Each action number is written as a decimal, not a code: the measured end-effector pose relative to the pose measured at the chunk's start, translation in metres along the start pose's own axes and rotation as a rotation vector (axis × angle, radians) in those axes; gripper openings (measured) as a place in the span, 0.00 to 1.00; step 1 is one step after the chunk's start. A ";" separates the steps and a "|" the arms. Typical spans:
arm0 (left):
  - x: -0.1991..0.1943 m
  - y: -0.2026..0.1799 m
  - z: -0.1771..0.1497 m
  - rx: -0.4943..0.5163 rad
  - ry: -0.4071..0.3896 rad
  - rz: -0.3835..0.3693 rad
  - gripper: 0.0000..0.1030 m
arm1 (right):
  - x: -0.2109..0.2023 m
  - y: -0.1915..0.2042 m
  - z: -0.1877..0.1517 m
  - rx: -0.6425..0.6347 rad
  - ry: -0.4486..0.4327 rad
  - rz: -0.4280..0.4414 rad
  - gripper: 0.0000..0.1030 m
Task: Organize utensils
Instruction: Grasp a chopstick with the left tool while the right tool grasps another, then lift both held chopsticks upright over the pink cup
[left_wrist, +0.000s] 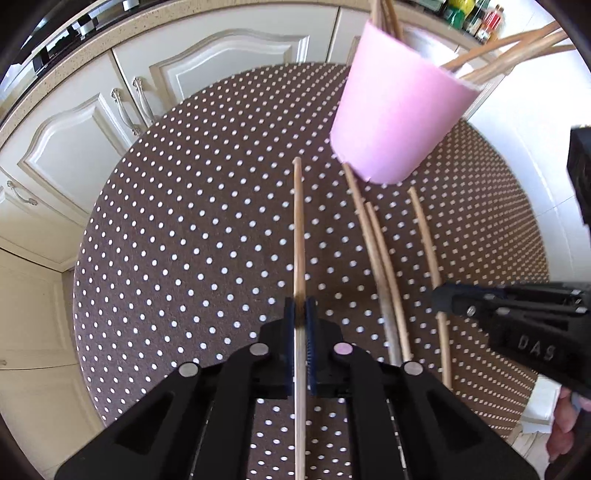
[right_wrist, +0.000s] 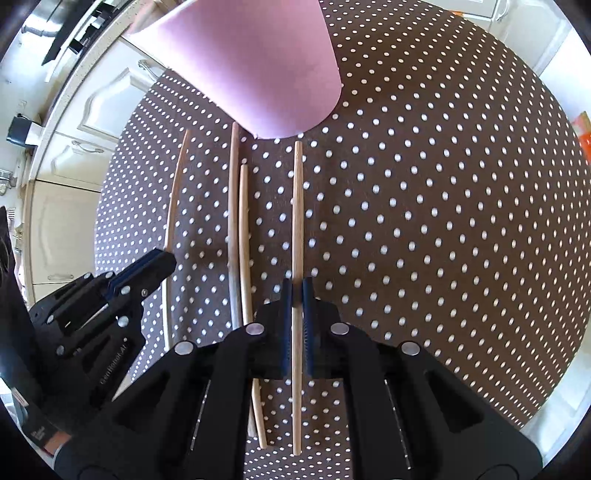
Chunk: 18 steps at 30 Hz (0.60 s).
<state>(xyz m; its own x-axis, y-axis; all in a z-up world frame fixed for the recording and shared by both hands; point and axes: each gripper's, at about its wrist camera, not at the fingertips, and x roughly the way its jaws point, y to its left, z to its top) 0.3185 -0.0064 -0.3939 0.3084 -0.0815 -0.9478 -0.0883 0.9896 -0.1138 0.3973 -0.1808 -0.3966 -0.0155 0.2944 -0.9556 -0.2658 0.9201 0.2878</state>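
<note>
Several wooden chopsticks lie side by side on the dotted brown tablecloth (left_wrist: 184, 229), in front of a pink cup (left_wrist: 399, 122). The cup holds several more chopsticks (left_wrist: 509, 51). My left gripper (left_wrist: 300, 314) is shut on the leftmost chopstick (left_wrist: 298, 229), which runs straight between its blue pads. My right gripper (right_wrist: 297, 291) is shut on the rightmost chopstick (right_wrist: 297, 206). Two loose chopsticks (right_wrist: 232, 192) (right_wrist: 243, 221) lie between the gripped ones. The left gripper (right_wrist: 162, 260) shows at the left of the right wrist view, and the right gripper (left_wrist: 441, 301) at the right of the left wrist view. The pink cup (right_wrist: 266, 66) stands close behind the chopstick tips.
The table is round, and its edge (left_wrist: 79, 280) curves near cream kitchen cabinets (left_wrist: 74, 147). Bottles (left_wrist: 476, 18) stand on the counter behind the cup. A person's hand (left_wrist: 565, 424) holds the right gripper near a white paper (left_wrist: 543, 406).
</note>
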 end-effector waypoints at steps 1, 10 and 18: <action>-0.002 -0.001 -0.001 0.001 -0.006 -0.011 0.05 | -0.003 -0.003 -0.007 0.001 -0.006 0.004 0.06; -0.027 -0.012 -0.010 0.016 -0.084 -0.086 0.05 | -0.046 -0.036 -0.031 0.015 -0.076 0.045 0.06; -0.061 -0.021 -0.013 0.052 -0.189 -0.163 0.05 | -0.111 -0.072 -0.055 0.008 -0.196 0.101 0.06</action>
<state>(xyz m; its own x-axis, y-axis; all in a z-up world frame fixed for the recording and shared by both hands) 0.2893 -0.0240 -0.3378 0.4870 -0.2218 -0.8448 0.0246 0.9703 -0.2405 0.3648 -0.2937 -0.3147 0.1466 0.4292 -0.8913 -0.2649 0.8851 0.3826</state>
